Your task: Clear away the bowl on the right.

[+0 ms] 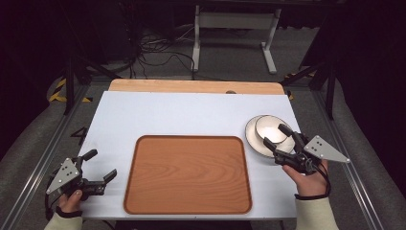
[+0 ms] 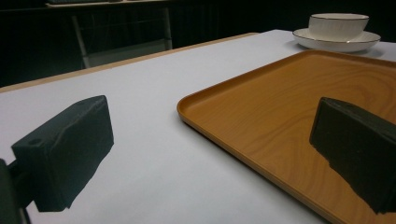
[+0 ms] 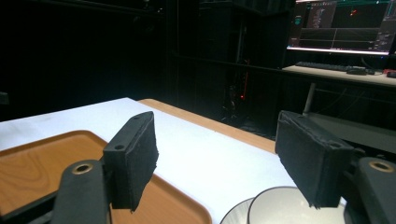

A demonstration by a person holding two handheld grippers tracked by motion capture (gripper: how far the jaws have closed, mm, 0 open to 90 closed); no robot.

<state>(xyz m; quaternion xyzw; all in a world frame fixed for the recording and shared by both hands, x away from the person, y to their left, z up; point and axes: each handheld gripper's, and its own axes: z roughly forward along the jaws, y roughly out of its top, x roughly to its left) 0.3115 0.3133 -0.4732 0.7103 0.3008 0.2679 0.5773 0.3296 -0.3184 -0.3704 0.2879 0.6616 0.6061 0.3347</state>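
Left gripper gapes beside the tray; right gripper hovers, jaws spread, over the bowl.

Bowl and saucer cut off at right gripper view's bottom edge; tray runs off left gripper view's right edge.

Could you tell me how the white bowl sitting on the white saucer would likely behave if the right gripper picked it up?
The white bowl looks glazed ceramic, so probably stiff, fragile and slippery against the right gripper. It merely rests on the white saucer, so a push might slide it or drag both. Its low, wide shape suggests it won't tip easily.
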